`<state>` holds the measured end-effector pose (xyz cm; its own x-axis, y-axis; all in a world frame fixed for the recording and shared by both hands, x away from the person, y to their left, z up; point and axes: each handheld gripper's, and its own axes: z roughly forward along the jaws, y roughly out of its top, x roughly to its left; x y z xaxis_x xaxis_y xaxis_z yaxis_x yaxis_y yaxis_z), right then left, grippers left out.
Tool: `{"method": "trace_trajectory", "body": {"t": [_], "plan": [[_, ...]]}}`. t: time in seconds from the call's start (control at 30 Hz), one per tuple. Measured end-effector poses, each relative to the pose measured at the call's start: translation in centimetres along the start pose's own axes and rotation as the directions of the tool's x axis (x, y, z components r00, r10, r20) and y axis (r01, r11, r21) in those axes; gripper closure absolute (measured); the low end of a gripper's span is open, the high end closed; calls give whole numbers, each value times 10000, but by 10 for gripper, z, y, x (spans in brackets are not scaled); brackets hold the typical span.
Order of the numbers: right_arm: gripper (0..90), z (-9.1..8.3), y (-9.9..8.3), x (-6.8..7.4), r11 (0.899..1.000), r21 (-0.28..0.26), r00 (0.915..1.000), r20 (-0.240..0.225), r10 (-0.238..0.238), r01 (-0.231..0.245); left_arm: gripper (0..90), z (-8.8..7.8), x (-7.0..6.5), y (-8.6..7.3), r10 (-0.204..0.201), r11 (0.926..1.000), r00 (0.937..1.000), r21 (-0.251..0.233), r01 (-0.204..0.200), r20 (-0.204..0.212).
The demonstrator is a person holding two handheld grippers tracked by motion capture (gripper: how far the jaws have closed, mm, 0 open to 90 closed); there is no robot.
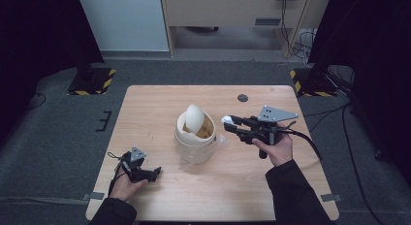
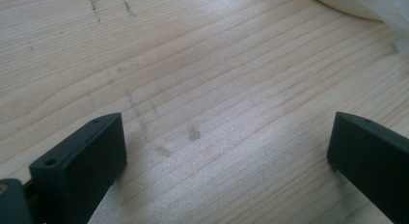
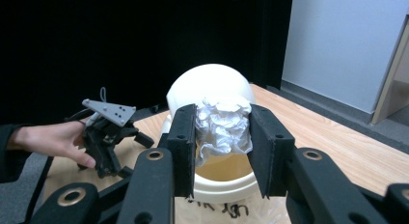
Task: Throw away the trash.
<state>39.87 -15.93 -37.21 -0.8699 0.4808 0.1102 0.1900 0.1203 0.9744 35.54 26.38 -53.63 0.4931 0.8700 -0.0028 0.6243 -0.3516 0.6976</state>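
Right gripper (image 3: pixel 222 151) seen closed on a crumpled white paper wad (image 3: pixel 224 127), pads pressed against both its sides, wad standing proud above the jaw tips; in the high view the same gripper (image 1: pixel 231 123) is held right of centre, tips pointing left toward the bin. Cream swing-lid bin (image 1: pixel 195 136) stands at table centre, its domed flap (image 1: pixel 195 118) tipped so the mouth lies open on the right side. Step judged as dropping the wad into that mouth: wad best carried fully over the opening, clear of the flap, and the jaws parted only once it hangs above the hollow. Left gripper (image 1: pixel 156 173) rests at lower left on the wooden table (image 1: pixel 145 104), jaws spread wide, nothing between them
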Motion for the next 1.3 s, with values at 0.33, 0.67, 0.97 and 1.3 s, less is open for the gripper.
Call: {"method": "trace_trajectory", "body": {"t": [0.33, 0.67, 0.97, 1.3], "plan": [[649, 25, -6, -5, 9998, 208, 9999, -156, -9, 12, 0, 0, 0, 0, -4, 10000, 10000, -5, 4, 2], [650, 43, -15, -7, 9979, 642, 9998, -185, 50, -38, 0, 0, 0, 0, -10, 10000, 10000, -8, 10, -2], [648, 55, -24, -9, 9937, 1121, 9998, -204, -43, 66, 0, 0, 0, 0, -16, 10000, 10000, -8, 16, -5], [644, 69, -33, -11, 9857, 1680, 9999, -44, -152, 157, 0, 0, 0, 0, -16, 10000, 10000, -8, 16, -5]]}}
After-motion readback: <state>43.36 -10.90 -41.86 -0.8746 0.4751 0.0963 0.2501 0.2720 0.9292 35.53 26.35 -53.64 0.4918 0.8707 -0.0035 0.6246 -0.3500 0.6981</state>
